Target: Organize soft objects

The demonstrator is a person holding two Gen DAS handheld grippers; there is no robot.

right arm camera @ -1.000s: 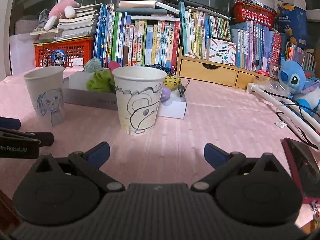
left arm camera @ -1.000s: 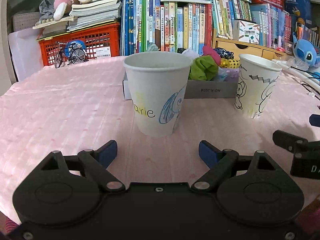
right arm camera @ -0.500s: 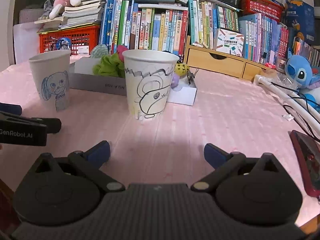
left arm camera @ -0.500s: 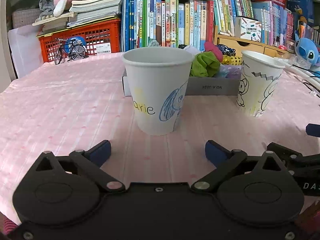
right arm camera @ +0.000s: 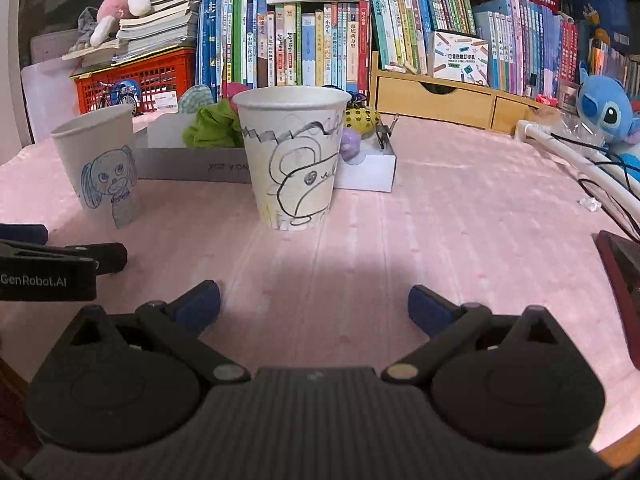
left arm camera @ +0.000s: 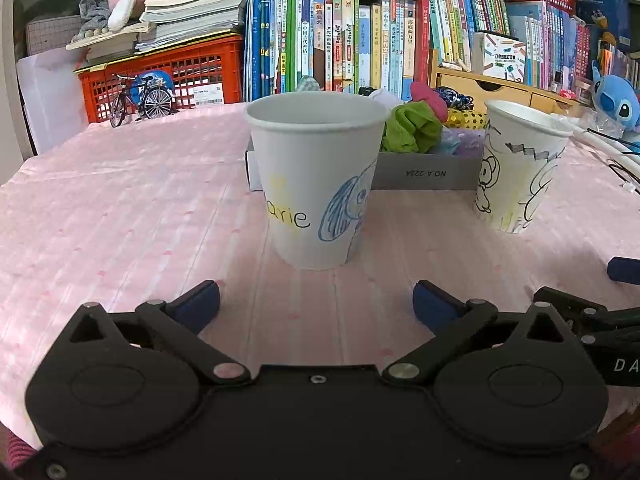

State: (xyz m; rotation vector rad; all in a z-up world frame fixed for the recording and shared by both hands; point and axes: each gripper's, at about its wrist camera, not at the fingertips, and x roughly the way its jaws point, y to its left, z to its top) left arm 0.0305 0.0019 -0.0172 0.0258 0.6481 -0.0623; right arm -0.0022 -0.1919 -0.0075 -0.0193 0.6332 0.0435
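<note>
Pink tablecloth up front, and both grippers, left and right, hang wide open, holding nothing. Two paper cups stand upright, contents hidden. Behind, soft scrunchies heaped in the box; sorted or unsorted, can't tell.

Bare pink tabletop lies open between the left gripper and the blue-drawing cup, and between the right gripper and the black-drawing cup; each cup stands upright in line with its gripper. Behind both cups the grey box holding soft items blocks the way, with a gap between the two cups. To the right, white cables and a dark red object limit the room.
</note>
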